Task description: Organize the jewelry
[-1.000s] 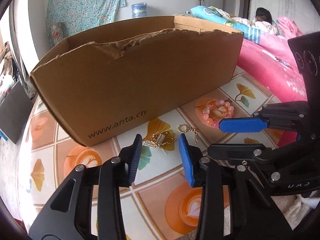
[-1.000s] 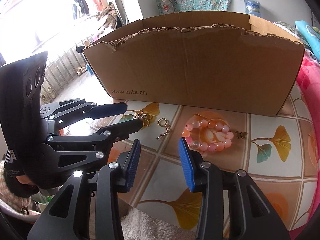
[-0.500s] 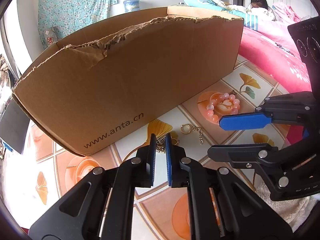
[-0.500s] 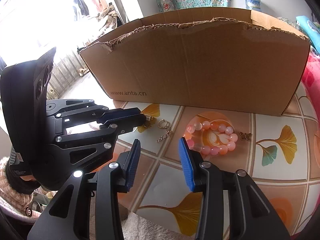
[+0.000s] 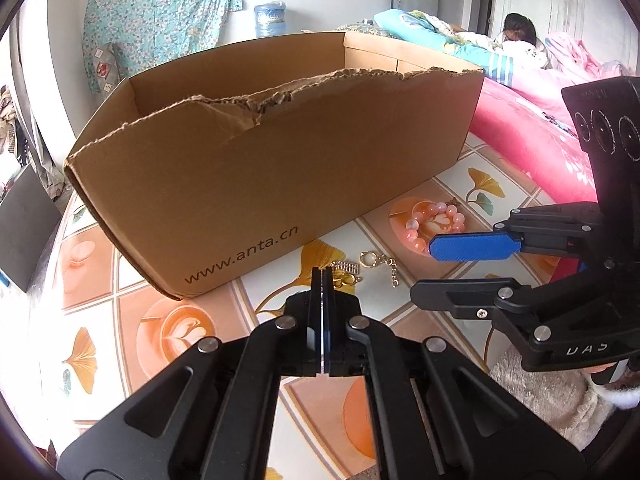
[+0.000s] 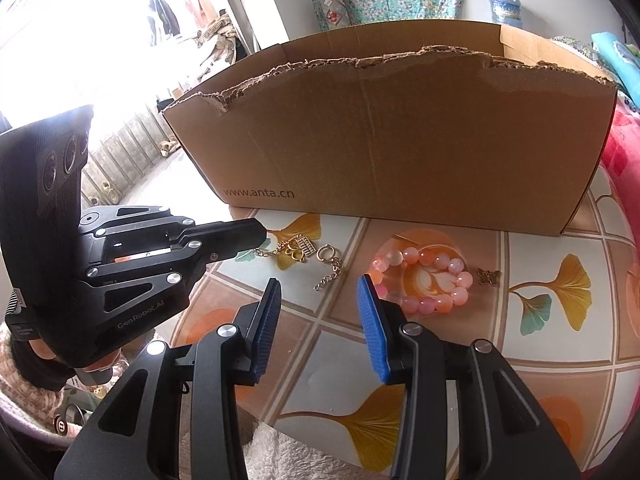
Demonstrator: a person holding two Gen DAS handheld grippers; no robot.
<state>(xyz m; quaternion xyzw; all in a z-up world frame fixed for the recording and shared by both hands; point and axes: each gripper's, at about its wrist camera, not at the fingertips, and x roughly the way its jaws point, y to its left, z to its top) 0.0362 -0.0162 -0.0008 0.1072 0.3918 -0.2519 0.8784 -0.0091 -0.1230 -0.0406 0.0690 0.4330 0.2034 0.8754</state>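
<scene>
My left gripper [image 5: 322,276] is shut on the gold abacus charm necklace [image 5: 346,274], which also shows in the right wrist view [image 6: 296,250] hanging from its tip [image 6: 258,234] just above the table. A gold clasp chain [image 6: 330,266] lies beside it. A pink bead bracelet [image 6: 420,280] and a small gold butterfly charm [image 6: 488,277] lie to the right. My right gripper [image 6: 318,300] is open and empty, hovering before the chain and bracelet. The open cardboard box [image 6: 400,152] stands behind the jewelry.
The table [image 6: 552,344] has a tile-patterned cloth with ginkgo leaves and latte cups. A pink bed [image 5: 532,136] with a person lies at the right. A fuzzy white cloth [image 6: 288,456] sits at the table's near edge.
My left gripper has closed from open onto the gold abacus necklace and lifted it a little. The right gripper has stayed open and drifted slightly.
</scene>
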